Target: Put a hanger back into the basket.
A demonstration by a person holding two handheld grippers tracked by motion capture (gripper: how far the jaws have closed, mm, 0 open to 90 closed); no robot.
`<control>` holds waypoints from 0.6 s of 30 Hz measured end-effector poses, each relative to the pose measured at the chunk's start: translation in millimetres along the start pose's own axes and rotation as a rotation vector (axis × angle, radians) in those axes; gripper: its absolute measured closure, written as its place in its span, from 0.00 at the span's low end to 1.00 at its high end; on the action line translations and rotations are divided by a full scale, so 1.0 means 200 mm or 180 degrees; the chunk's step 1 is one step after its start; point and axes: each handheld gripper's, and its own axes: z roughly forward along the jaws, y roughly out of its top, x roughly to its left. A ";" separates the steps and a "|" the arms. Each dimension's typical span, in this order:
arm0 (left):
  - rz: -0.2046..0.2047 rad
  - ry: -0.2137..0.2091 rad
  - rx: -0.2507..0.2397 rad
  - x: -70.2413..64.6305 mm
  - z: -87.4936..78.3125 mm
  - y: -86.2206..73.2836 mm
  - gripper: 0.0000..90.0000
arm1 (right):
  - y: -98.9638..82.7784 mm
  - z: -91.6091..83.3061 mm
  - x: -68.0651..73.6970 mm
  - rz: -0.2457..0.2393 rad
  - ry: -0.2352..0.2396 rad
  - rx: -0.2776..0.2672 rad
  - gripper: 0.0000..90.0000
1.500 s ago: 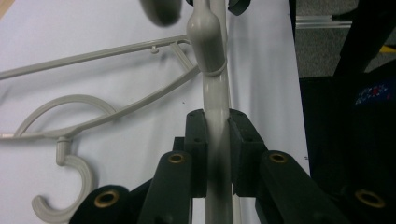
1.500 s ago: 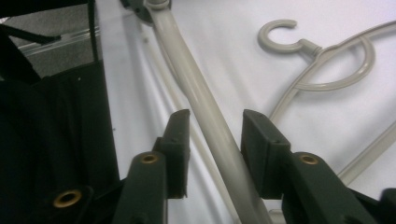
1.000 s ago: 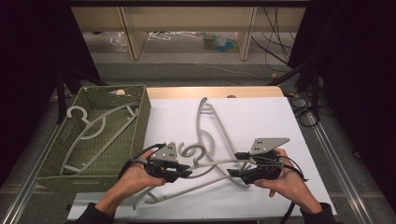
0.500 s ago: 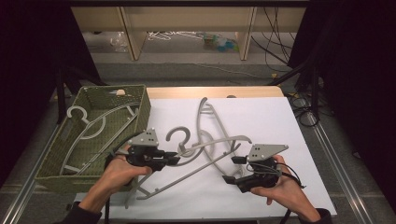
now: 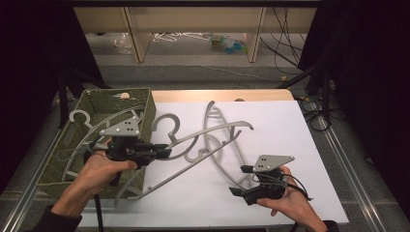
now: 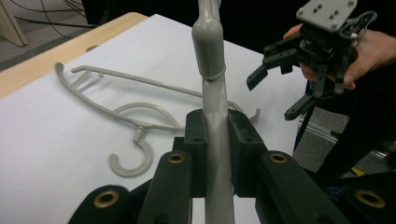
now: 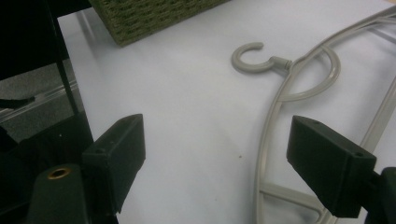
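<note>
High view: the left tool (image 5: 167, 152), just right of the green woven basket (image 5: 67, 159), pinches one arm of a grey plastic hanger (image 5: 193, 140) and holds it lifted off the white bench (image 5: 300, 130). The right tool (image 5: 240, 180), well to the right of the basket, has just been spreading its jaws; they stand wide with nothing pressed between them. A second grey hanger (image 5: 220, 145) lies flat on the bench, farther right of the basket, partly beneath the lifted one. More hangers (image 5: 80, 118) rest inside the basket.
</note>
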 end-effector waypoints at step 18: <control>-0.0222 0.0493 -0.0209 0.22 -0.30 0.09 0.88 | -0.02 0.01 -0.01 0.0058 0.0033 0.0041 0.24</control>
